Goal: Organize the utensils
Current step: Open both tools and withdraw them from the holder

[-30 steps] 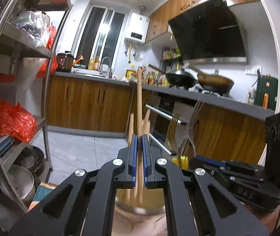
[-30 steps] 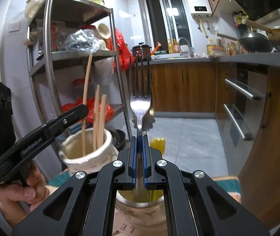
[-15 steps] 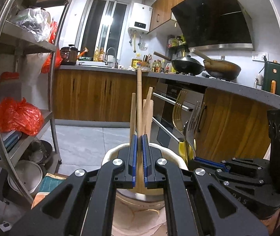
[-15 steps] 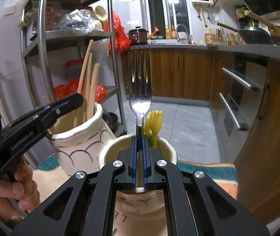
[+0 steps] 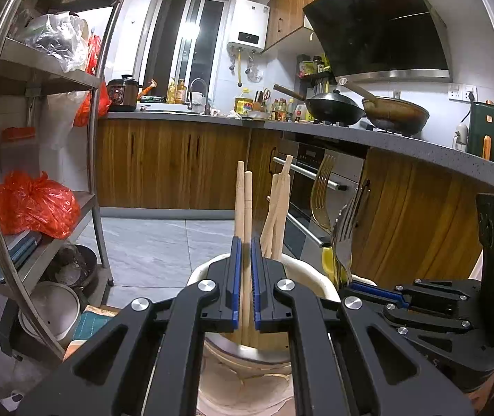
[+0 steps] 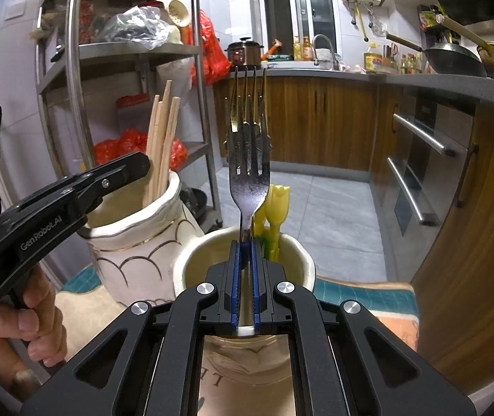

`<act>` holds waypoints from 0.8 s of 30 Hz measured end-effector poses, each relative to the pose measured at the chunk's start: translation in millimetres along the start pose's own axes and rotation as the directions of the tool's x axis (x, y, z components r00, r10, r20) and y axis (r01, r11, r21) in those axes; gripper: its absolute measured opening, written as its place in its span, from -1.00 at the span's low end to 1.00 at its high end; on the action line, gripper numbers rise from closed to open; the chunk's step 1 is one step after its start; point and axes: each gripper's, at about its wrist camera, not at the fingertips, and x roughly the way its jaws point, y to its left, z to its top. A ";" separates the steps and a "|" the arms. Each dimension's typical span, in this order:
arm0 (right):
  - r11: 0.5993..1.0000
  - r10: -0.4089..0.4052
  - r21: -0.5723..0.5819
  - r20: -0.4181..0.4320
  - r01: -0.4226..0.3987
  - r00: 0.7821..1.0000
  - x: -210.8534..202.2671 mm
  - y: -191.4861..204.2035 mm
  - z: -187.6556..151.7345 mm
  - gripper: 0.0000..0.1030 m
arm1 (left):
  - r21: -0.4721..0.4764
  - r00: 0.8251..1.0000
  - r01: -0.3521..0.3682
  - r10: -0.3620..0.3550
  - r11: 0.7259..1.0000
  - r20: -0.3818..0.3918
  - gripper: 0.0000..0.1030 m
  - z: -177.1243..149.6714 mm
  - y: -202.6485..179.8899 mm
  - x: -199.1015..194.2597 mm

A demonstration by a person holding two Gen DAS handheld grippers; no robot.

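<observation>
My left gripper [image 5: 245, 244] is shut on a pair of wooden chopsticks [image 5: 243, 201] that stand upright with their lower ends inside a white ceramic jar [image 5: 316, 277]. More chopsticks [image 5: 278, 208] lean in the same jar. My right gripper [image 6: 245, 248] is shut on the handle of a silver fork [image 6: 248, 176], tines up, over a cream cup [image 6: 302, 260]. The cup holds a yellow plastic utensil [image 6: 278, 204], and another fork's tines show behind the silver one. In the right wrist view the left gripper [image 6: 139, 164] is at the white jar [image 6: 136, 242], held by a hand [image 6: 21, 329].
Jar and cup stand side by side on a teal and orange cloth [image 6: 368, 298]. A steel shelf rack [image 5: 94, 173] with bags and bowls stands to the left. Wooden cabinets, an oven [image 6: 416, 173] and a countertop with woks [image 5: 337, 107] run behind and to the right.
Both wrist views have tipped downward. The jar's rim and the cup's rim have come up into view under the held chopsticks and fork. Both grips are unchanged.
</observation>
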 end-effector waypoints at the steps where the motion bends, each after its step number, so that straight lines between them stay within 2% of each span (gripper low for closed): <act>1: 1.000 -0.001 -0.001 0.000 0.001 1.000 -0.1 0.3 0.0 -0.88 | 0.000 1.000 0.001 -0.001 1.000 0.000 -0.91 0.0 0.0 -0.1; 6: 1.000 0.005 0.000 -0.001 -0.005 1.000 -0.6 1.2 0.6 -0.83 | -0.003 1.000 0.012 -0.012 1.000 -0.001 -0.86 -0.7 0.5 -2.0; 8: 1.000 0.011 0.003 0.006 -0.011 1.000 -3.6 1.1 0.5 -0.83 | -0.004 1.000 0.016 -0.016 1.000 0.002 -0.64 -1.5 1.0 -4.5; 9: 1.000 0.013 0.003 0.011 -0.013 1.000 -4.8 0.6 0.8 -0.83 | -0.003 1.000 0.016 -0.016 1.000 0.006 -0.45 -2.1 0.5 -6.5; 10: 1.000 0.015 0.003 0.016 -0.015 1.000 -6.3 0.4 1.8 -0.83 | 0.000 1.000 0.017 -0.017 1.000 0.012 -0.39 -2.5 -0.4 -9.2; 14: 1.000 0.018 0.009 0.067 -0.019 0.998 -21.7 -0.9 4.3 -0.80 | 0.003 0.999 0.022 -0.022 1.000 0.023 -0.36 -2.6 0.9 -19.0; 16: 1.000 0.008 0.008 0.101 -0.009 0.995 -29.4 -1.4 4.3 -0.67 | 0.001 0.999 0.025 -0.025 1.000 0.024 -0.36 -3.0 2.6 -23.7; 18: 1.000 -0.006 0.012 0.141 0.004 0.990 -39.3 -2.4 1.8 -0.45 | -0.003 0.999 0.025 -0.025 1.000 0.022 -0.30 -6.0 5.5 -29.9; 20: 1.000 -0.008 0.022 0.166 0.005 0.986 -46.9 -4.0 -1.6 -0.34 | -0.005 1.000 0.022 -0.022 1.000 0.022 -0.11 -8.3 7.5 -34.9; 22: 0.999 -0.011 0.034 0.189 0.004 0.982 -53.6 -5.1 -5.2 -0.20 | 0.000 0.999 0.012 -0.012 1.000 0.032 0.19 -11.7 8.7 -42.2; 23: 0.999 -0.006 0.038 0.193 -0.001 0.981 -55.3 -5.7 -7.1 -0.07 | 0.007 0.999 0.004 -0.004 1.000 0.040 0.27 -13.9 8.6 -46.8; 24: 0.999 -0.005 0.043 0.194 -0.003 0.981 -56.5 -6.2 -8.5 -0.04 | 0.014 0.999 -0.004 0.003 1.000 0.048 0.41 -16.2 7.9 -50.5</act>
